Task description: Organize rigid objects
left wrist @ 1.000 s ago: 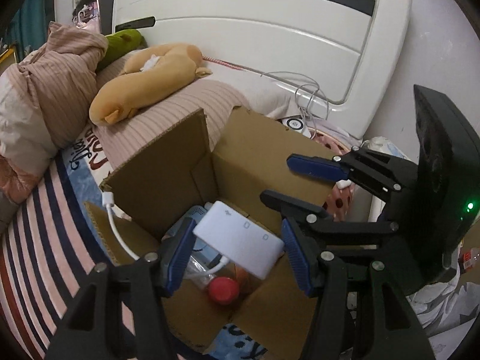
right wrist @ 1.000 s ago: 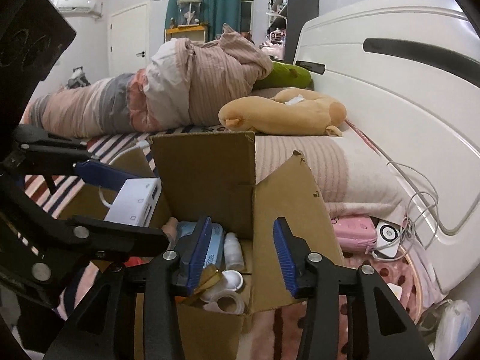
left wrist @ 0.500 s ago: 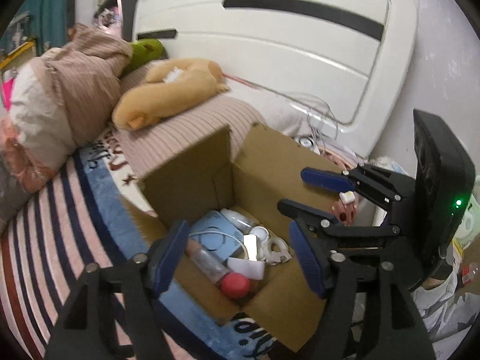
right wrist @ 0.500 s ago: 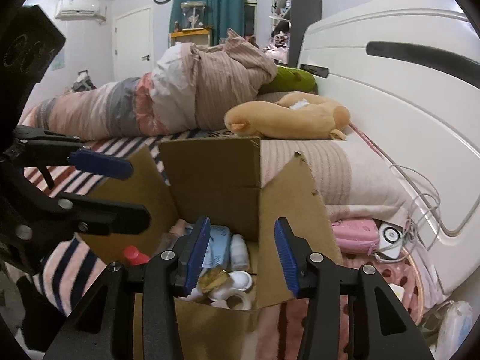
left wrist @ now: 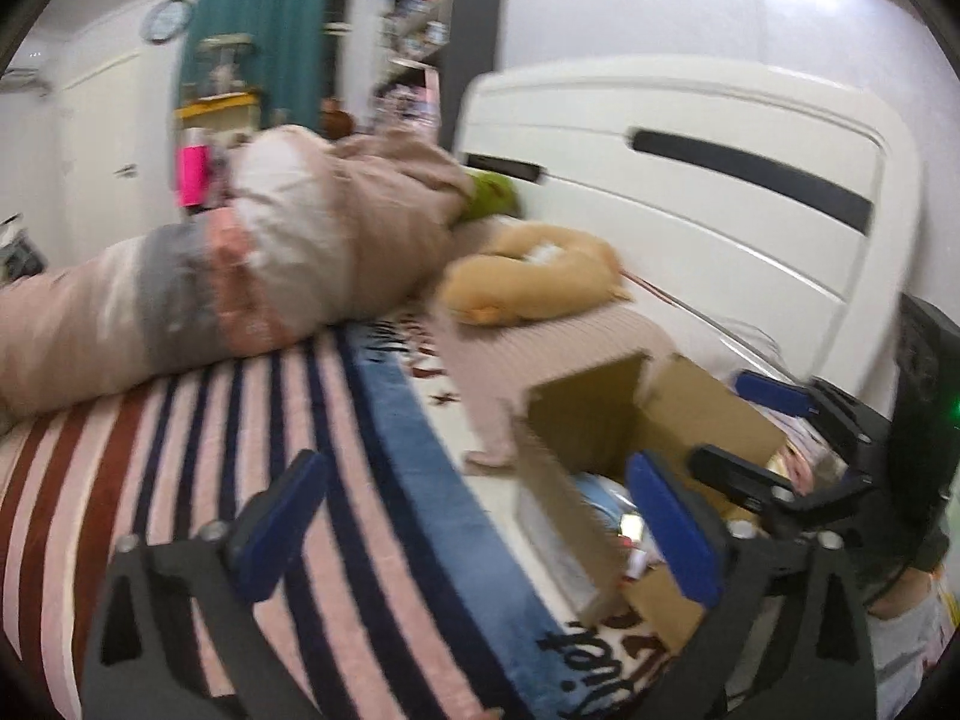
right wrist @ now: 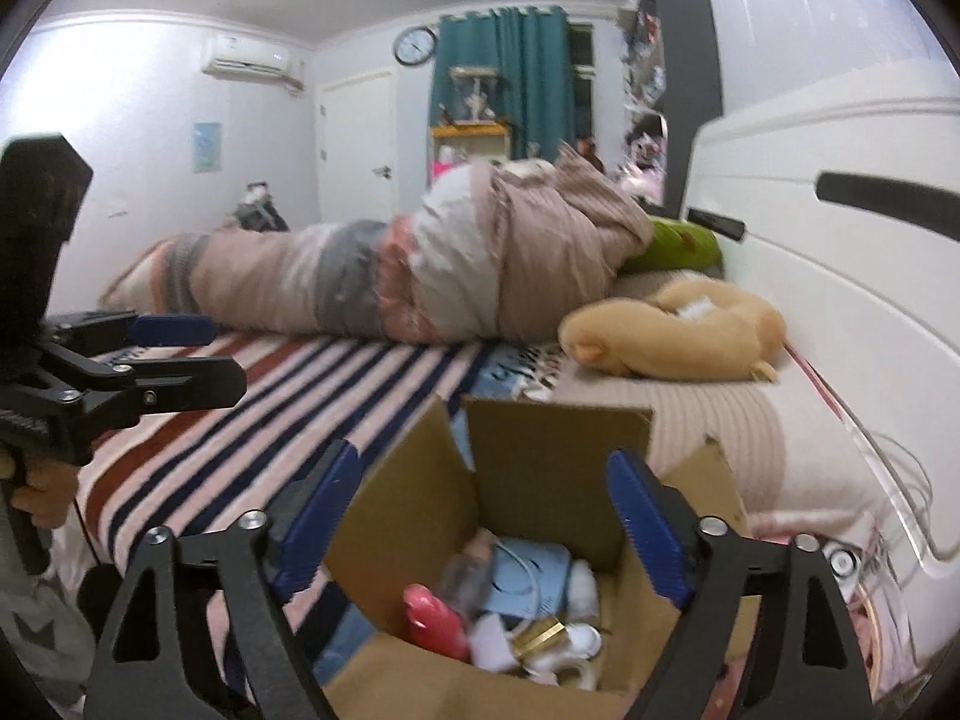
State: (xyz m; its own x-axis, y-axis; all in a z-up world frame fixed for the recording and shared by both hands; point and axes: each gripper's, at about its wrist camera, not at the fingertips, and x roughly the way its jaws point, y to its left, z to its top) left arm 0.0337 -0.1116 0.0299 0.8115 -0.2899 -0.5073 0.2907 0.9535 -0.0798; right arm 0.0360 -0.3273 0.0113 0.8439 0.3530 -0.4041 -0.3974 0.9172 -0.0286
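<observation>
An open cardboard box (right wrist: 558, 450) sits on the striped bed, also seen in the left wrist view as the box (left wrist: 594, 420). Inside lie a red-capped bottle (right wrist: 433, 613), a light blue device (right wrist: 531, 582) and small white items (right wrist: 570, 639). My right gripper (right wrist: 483, 525) hovers just above the box mouth, its jaws opening with nothing gripped; it shows again as the right gripper (left wrist: 753, 438). My left gripper (left wrist: 480, 516) hangs over the striped blanket left of the box, jaws opening and empty, seen too as the left gripper (right wrist: 192, 357).
A rolled duvet (right wrist: 420, 276), a tan plush toy (right wrist: 678, 330) and a green pillow (right wrist: 678, 246) lie behind the box. The white headboard (right wrist: 840, 276) runs along the right, with white cables (right wrist: 900, 480) beside it. A striped blanket (left wrist: 210, 450) covers the bed.
The left gripper let go of the white adapter into the box, then swung left over the blanket. Both pairs of jaws spread wide. The right gripper rose a little.
</observation>
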